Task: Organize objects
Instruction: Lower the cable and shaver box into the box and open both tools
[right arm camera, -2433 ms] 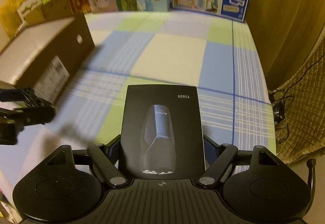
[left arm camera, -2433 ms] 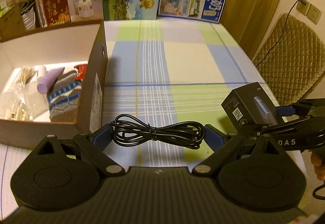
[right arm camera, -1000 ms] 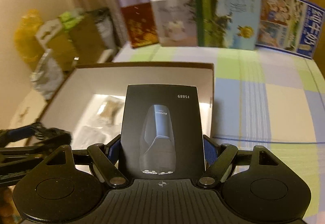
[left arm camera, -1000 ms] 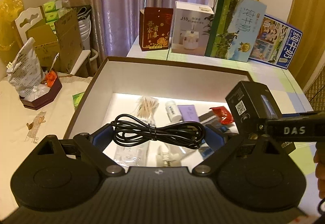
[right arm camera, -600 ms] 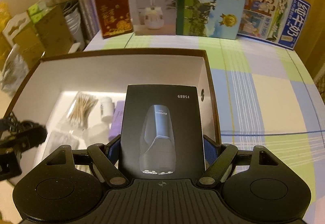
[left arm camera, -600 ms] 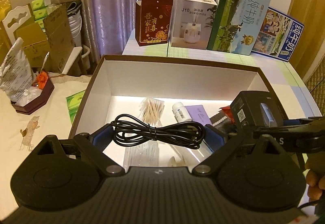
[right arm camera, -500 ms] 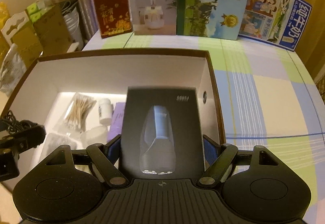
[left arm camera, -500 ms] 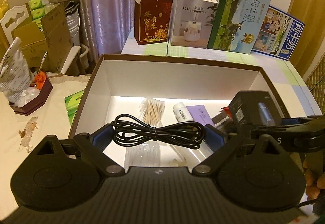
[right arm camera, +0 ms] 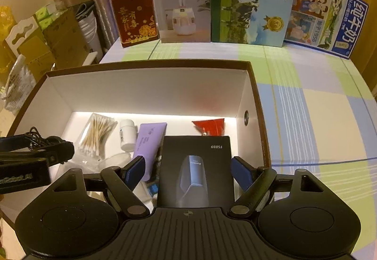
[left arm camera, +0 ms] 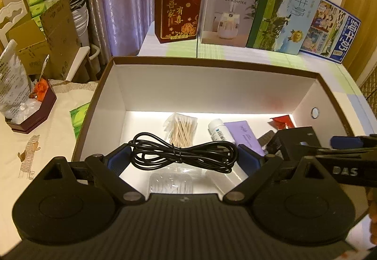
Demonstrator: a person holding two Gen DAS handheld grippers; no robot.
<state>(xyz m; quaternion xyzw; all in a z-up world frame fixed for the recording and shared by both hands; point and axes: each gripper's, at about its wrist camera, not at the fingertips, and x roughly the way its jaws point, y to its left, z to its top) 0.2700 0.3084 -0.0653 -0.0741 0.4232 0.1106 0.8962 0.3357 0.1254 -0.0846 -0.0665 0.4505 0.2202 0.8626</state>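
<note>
A brown carton (left arm camera: 212, 63) with a white inside stands open below both grippers. My left gripper (left arm camera: 183, 155) is shut on a coiled black cable (left arm camera: 165, 151) and holds it over the carton's near left part. In the right wrist view, the black shaver box (right arm camera: 195, 170) lies inside the carton (right arm camera: 150, 65) by its right wall. My right gripper (right arm camera: 188, 170) is open above it, its blue pads (right arm camera: 135, 169) clear of the box sides. The shaver box (left arm camera: 297, 140) also shows in the left wrist view, beside the right gripper's fingers (left arm camera: 346, 141).
The carton also holds a bag of cotton swabs (right arm camera: 96, 132), a white bottle (right arm camera: 128, 134), a purple tube (right arm camera: 148, 142), a red packet (right arm camera: 209, 127) and clear plastic items. Tall boxes (right arm camera: 181, 5) line the back of the checked tablecloth (right arm camera: 318, 107). A side table (left arm camera: 30, 142) stands left.
Both grippers came over the carton and sank toward it. The shaver box left the right gripper's jaws and now lies in the carton. The cable stays in the left gripper.
</note>
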